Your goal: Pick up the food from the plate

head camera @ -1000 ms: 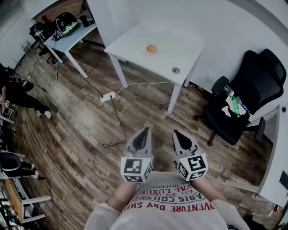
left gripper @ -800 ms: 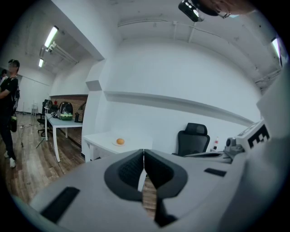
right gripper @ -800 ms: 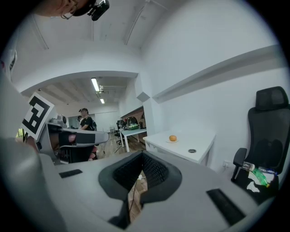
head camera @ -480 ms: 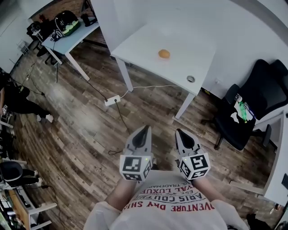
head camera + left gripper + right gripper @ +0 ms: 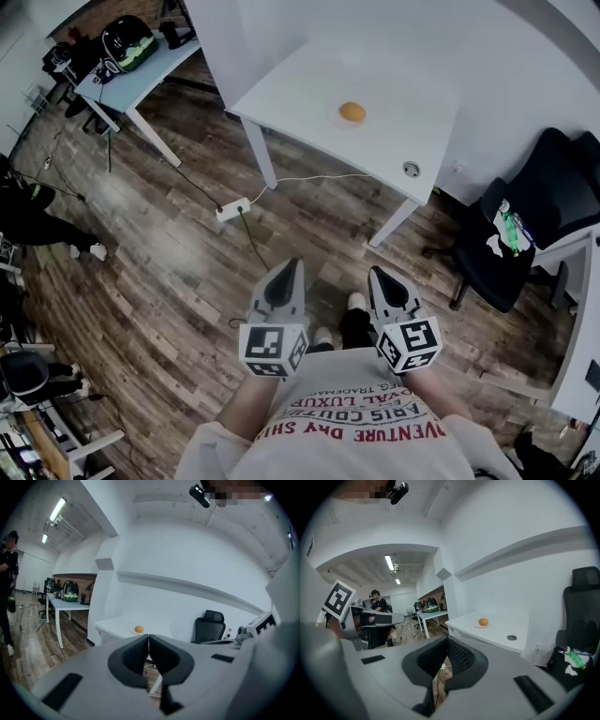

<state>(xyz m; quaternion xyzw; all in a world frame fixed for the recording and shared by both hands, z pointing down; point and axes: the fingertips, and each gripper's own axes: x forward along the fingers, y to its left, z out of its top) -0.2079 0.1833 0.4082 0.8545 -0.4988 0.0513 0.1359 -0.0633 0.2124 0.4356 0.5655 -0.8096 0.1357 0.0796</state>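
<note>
Grippers sat nearest us, held side by side above our shirt [image 5: 361,427], well short of the table [image 5: 403,75] and both aimed toward it. We kept the left gripper [image 5: 292,267] with its jaws pressed together, nothing between them. In the left gripper view they met in a thin line. The right gripper [image 5: 376,274] was the same, its jaws touching at the tips and empty.

Wooden floor [image 5: 169,272] lay between us and the table. On it, near the table's front left leg, a white power strip [image 5: 234,208] rested, with a cord running from it under the table.

On the table we saw the food [image 5: 352,112], a small round orange piece, lying on a pale plate [image 5: 483,626] near the table's middle, well apart from both grippers. A round hole [image 5: 411,170] marked the table's near right corner.

Right of the table stood a black chair [image 5: 534,225]. Left of the table and farther off, a second desk [image 5: 131,80] carried dark gear. Well left of the table, a person [image 5: 33,211] in dark clothes stood on the floor.
</note>
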